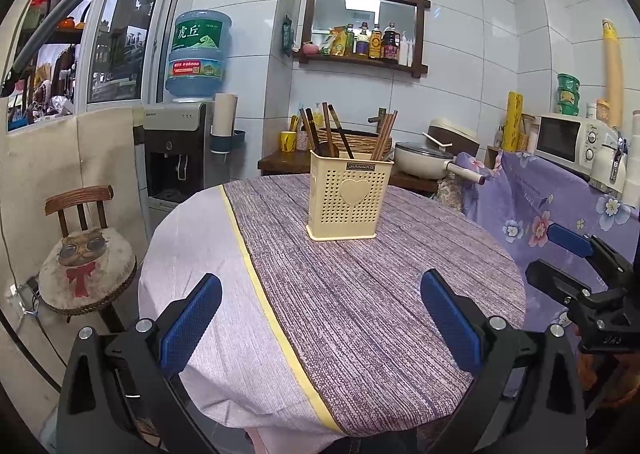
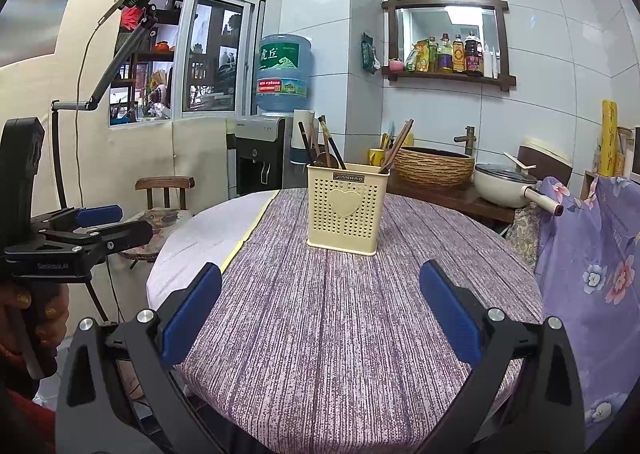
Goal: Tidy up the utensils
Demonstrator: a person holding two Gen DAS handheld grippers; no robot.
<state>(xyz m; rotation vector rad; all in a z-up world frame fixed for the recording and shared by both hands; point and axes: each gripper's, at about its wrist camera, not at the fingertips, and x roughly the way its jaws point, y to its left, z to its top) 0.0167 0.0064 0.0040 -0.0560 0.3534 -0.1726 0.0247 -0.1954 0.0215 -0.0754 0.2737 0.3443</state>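
Observation:
A cream perforated utensil holder (image 1: 349, 195) (image 2: 346, 207) with a heart on its front stands upright on the round table (image 1: 360, 294) (image 2: 360, 314). Brown chopsticks (image 1: 383, 135) (image 2: 396, 145) lean in its right part. More dark chopsticks and a wooden spoon (image 1: 326, 133) (image 2: 322, 147) stand in its left part. My left gripper (image 1: 320, 290) is open over the near table edge, nothing between its blue pads. My right gripper (image 2: 320, 282) is open too, also short of the holder. Each gripper shows in the other's view: the right gripper (image 1: 560, 254), the left gripper (image 2: 116, 219).
A wooden chair with a cat cushion (image 1: 86, 266) stands left of the table. A flowered purple cloth (image 2: 592, 254) hangs on the right. Behind the table are a counter with a white pot (image 1: 424, 163), a woven basin (image 2: 434, 167) and a water dispenser (image 1: 180, 149).

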